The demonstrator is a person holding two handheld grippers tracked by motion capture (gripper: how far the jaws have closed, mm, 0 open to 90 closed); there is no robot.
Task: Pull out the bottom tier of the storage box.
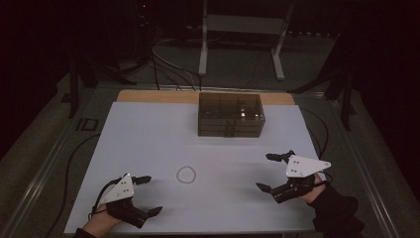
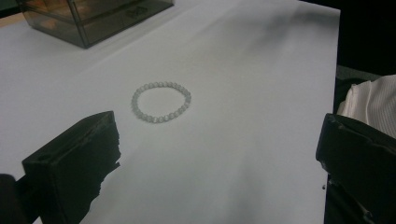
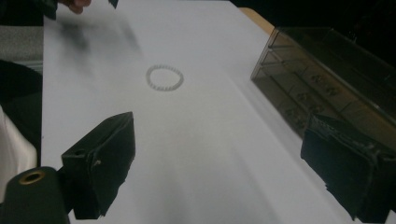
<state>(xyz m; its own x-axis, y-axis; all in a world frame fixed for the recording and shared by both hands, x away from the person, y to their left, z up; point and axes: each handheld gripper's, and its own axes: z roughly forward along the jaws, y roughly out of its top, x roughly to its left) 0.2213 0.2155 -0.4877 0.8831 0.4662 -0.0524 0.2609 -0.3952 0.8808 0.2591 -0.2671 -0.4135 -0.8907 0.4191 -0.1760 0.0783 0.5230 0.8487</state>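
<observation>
1. One bracelet (image 1: 186, 174) of small pale beads lies flat on the white table cover (image 1: 148, 134), in a closed ring, roughly midway between the two grippers and a little forward of them. In the left gripper view the bracelet (image 2: 161, 102) sits ahead of the jaws and between their lines, well apart from both; in the right gripper view the bracelet (image 3: 165, 77) is farther off still, up and to the left of centre.

2. One smoky, see-through drawer box (image 1: 231, 114) stands at the far middle of the table, well apart from the bracelet. In the right gripper view the drawer box (image 3: 327, 84) shows stacked drawer fronts with small dark pulls (how many drawers there are I cannot tell for sure).

3. Two grippers, one per hand, each topped by a grey three-cornered plate.

4. The left gripper (image 1: 147, 194) rests near the front left of the cover with its jaws spread wide. Nothing lies between them, and they touch neither bracelet nor box.

5. The right gripper (image 1: 270, 172) sits at the front right, its jaws likewise gaping wide and gripping nothing; it points inward across the cover, with the box off to one side of it.
</observation>
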